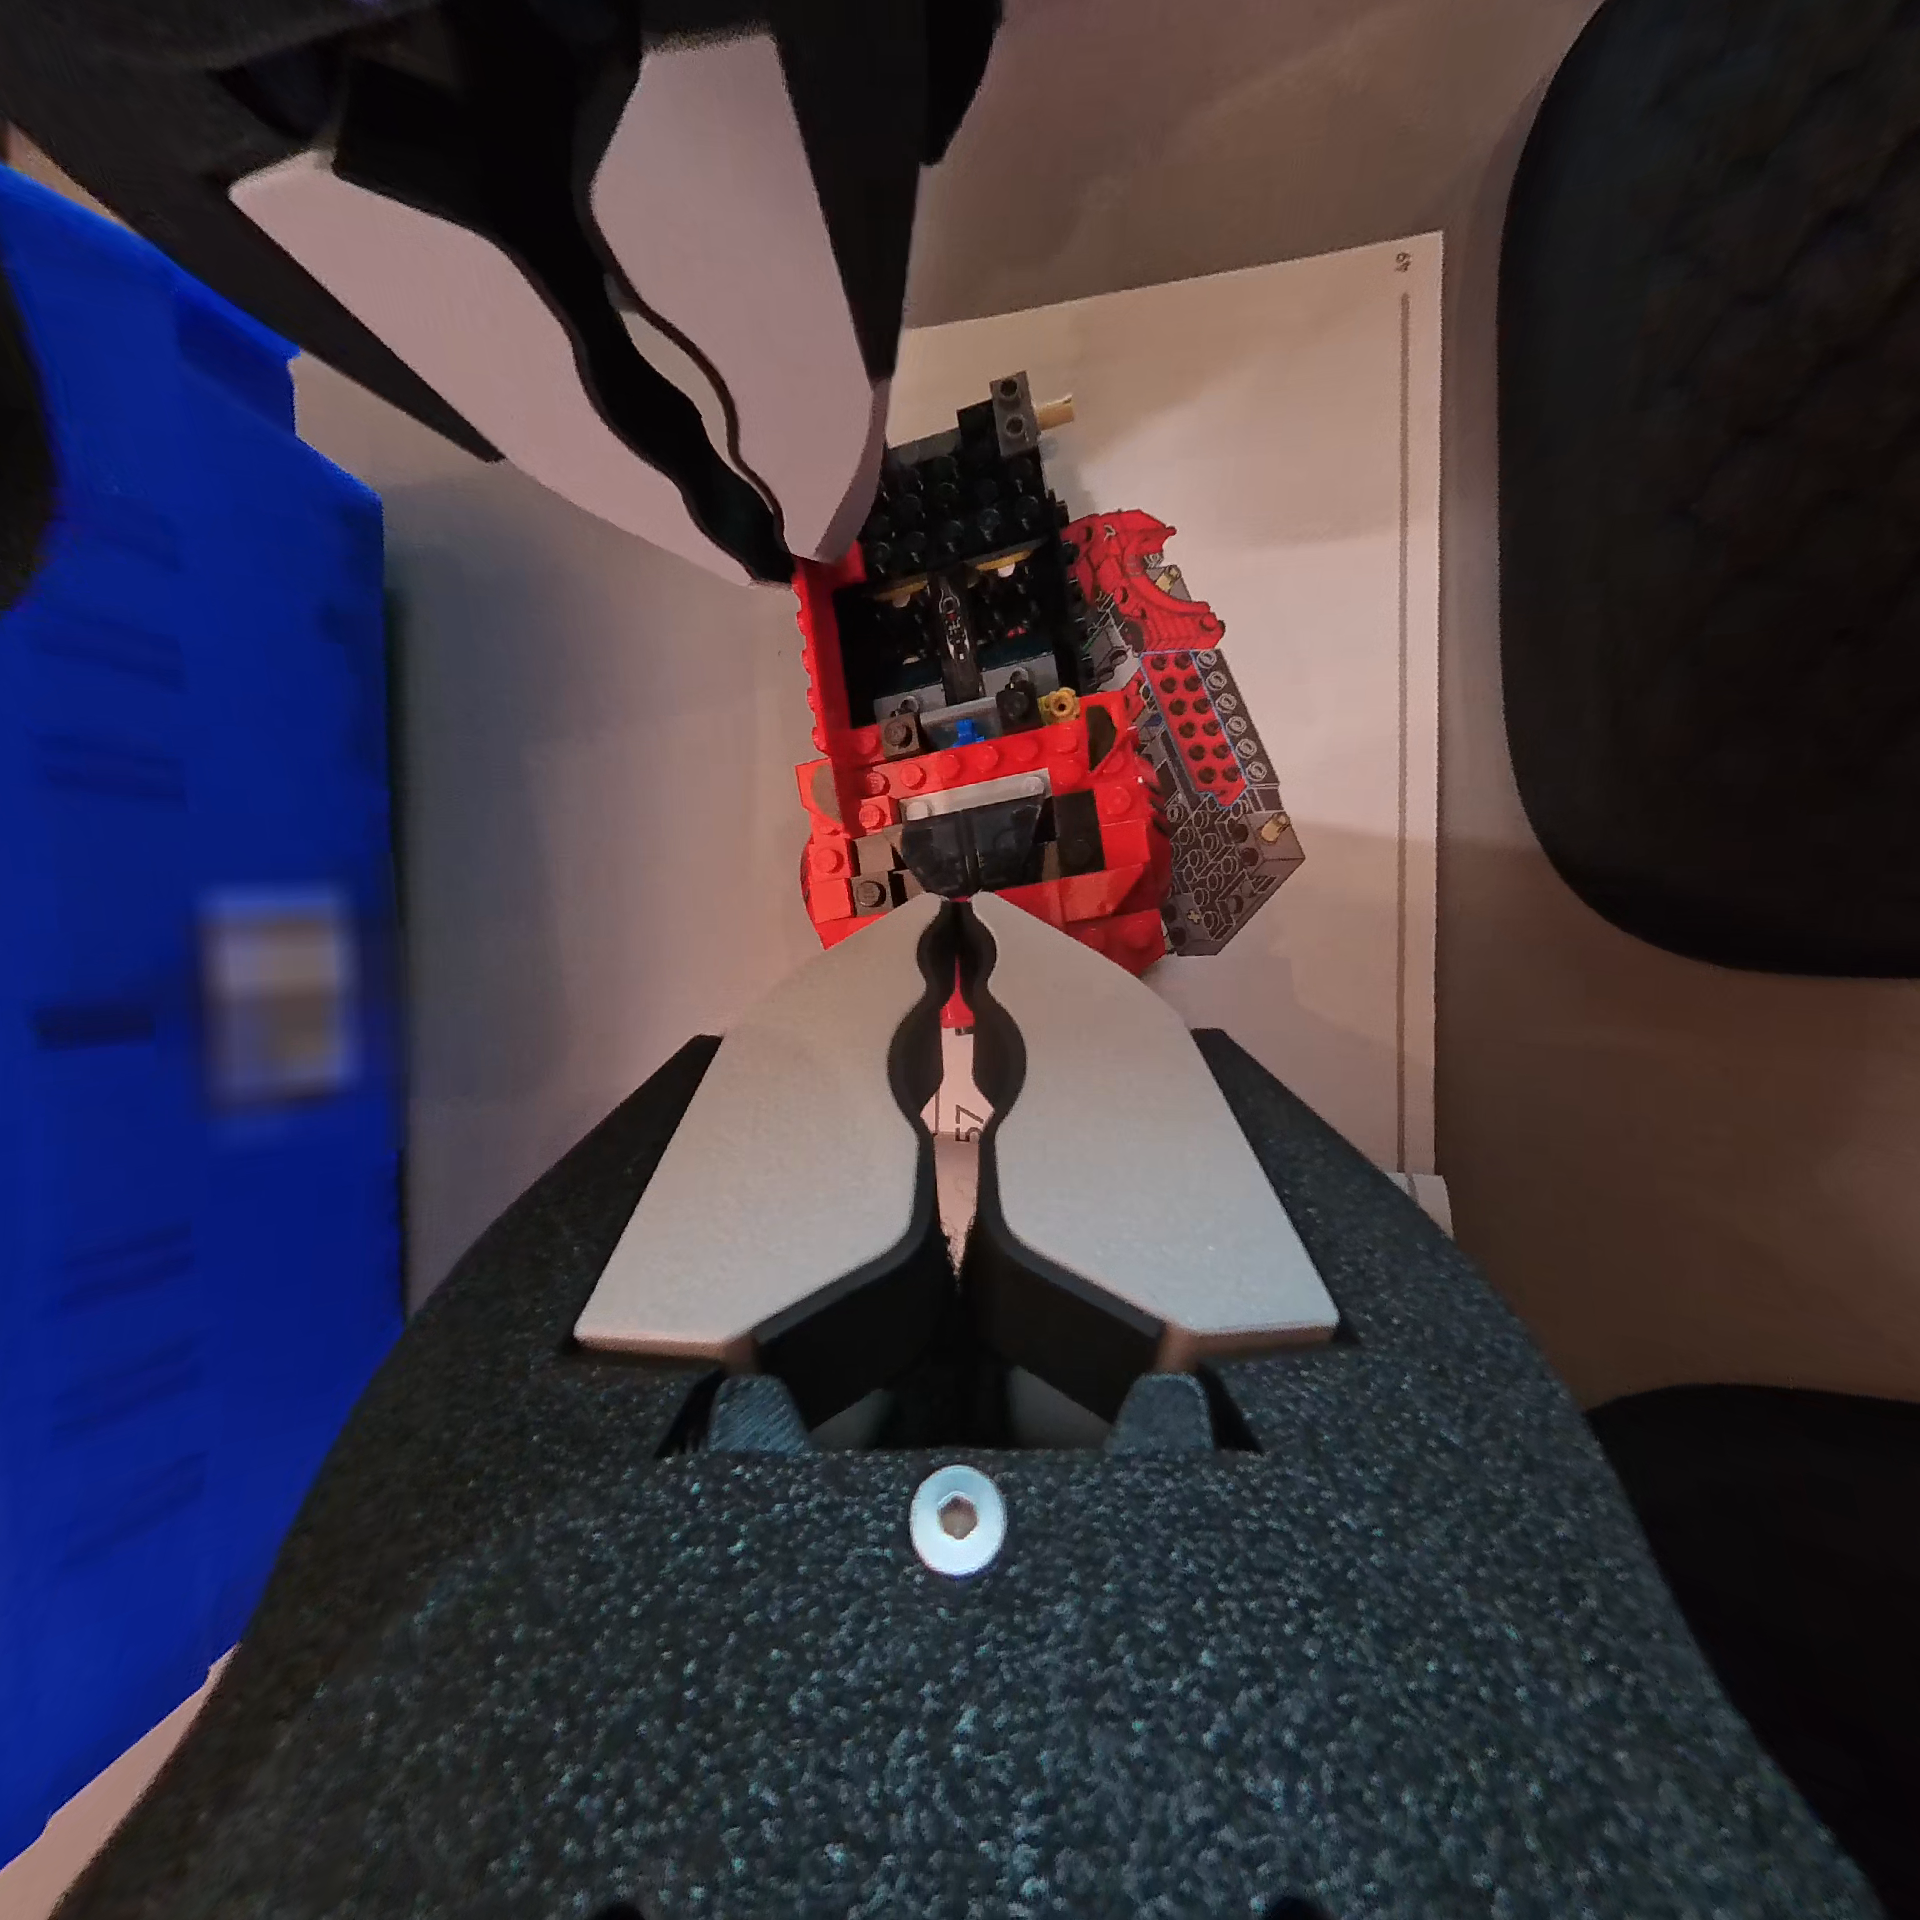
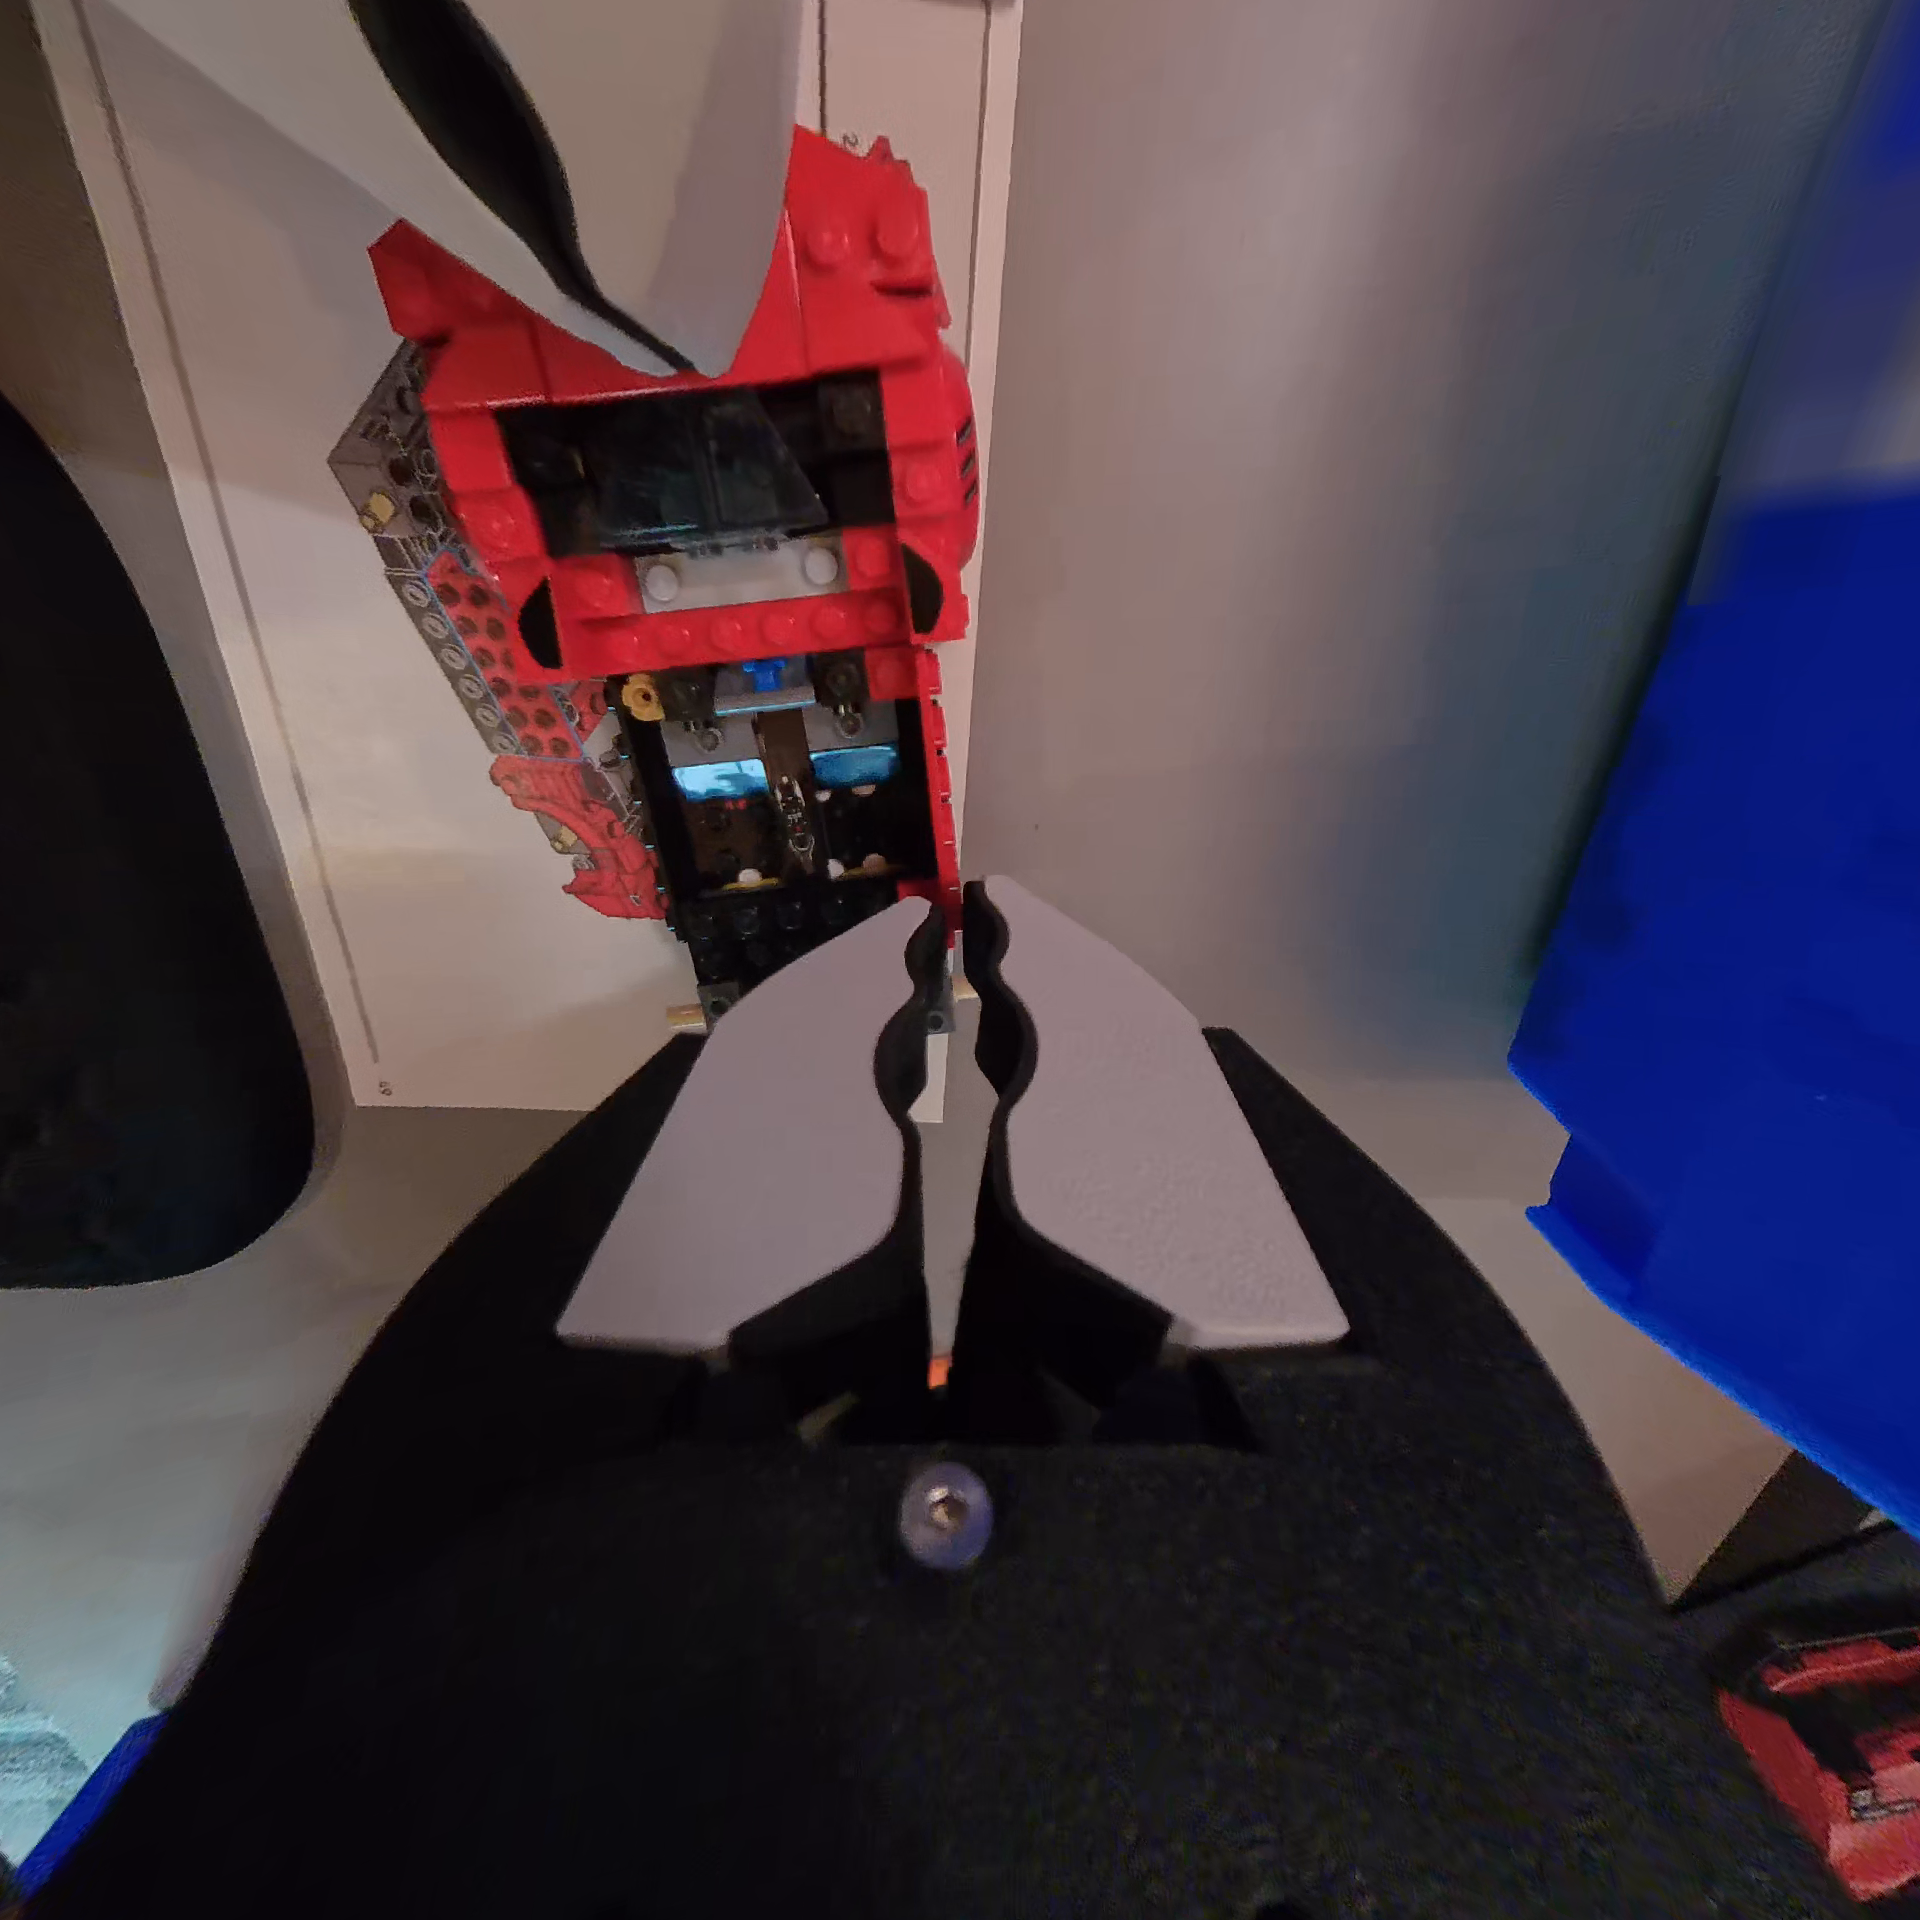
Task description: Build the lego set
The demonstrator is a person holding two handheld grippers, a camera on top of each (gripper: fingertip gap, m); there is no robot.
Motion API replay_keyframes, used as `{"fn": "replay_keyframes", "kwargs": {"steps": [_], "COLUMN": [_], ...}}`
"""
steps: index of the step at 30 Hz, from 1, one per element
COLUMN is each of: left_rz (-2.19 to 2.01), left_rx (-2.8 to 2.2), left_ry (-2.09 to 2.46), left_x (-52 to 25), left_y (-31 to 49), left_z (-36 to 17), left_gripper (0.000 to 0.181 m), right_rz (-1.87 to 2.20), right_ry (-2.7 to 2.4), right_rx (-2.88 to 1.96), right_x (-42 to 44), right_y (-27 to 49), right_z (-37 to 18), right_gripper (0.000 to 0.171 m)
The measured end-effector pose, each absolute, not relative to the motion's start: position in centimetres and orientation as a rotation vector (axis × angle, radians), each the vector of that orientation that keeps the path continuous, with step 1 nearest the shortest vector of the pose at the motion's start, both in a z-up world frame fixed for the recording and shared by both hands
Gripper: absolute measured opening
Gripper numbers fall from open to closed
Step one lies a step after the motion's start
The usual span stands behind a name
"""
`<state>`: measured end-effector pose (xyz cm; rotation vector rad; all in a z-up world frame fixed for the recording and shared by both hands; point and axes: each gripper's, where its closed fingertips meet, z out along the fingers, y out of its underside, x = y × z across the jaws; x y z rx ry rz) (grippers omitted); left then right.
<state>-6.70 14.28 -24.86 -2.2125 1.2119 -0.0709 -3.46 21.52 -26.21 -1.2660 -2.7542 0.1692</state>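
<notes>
The lego car (image 1: 966,748) is sitting at the centre of both frames, on the instruction page (image 1: 1299,416). The left gripper (image 1: 958,906) is nipping its red nose, fingers nearly clenched. The right gripper (image 2: 954,902), coming from the upper left in the left wrist view, is pinching the thin red side wall (image 2: 940,769), its 2 fingers almost together. Judged: pressing should be straight and gentle, both grips steady, so the wall is seating without bending; the blue bin (image 2: 1766,935) is standing clear
</notes>
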Motion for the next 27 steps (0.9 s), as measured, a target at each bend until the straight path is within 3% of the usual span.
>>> {"fn": "replay_keyframes", "kwargs": {"steps": [1, 2, 6, 12, 27], "left_rz": [-0.067, -0.065, -0.063, -0.059, -0.053], "left_rx": [-2.213, -2.213, -2.214, -2.215, -2.201], "left_ry": [1.212, 1.211, 1.211, 1.217, 1.217], "left_x": [-6.7, -6.7, -6.7, -6.7, -6.5], "left_y": [14.3, 14.3, 14.3, 14.3, 14.3], "left_z": [-24.9, -24.9, -24.9, -24.9, -24.9], "left_gripper": [0.0, 0.0, 0.0, 0.0, 0.0], "right_rz": [0.177, 0.218, 0.478, 0.657, 0.502], "right_ry": [-2.749, -2.743, -2.709, -2.665, -2.625], "right_rx": [-1.274, -1.279, -1.312, -1.272, -1.266], "right_x": [-3.6, -3.7, -4.5, -6.0, -5.9], "right_y": [21.6, 21.5, 20.3, 18.9, 18.4], "right_z": [-26.1, -26.0, -25.1, -25.4, -26.3], "right_gripper": [0.004, 0.017, 0.026, 0.005, 0.003]}}
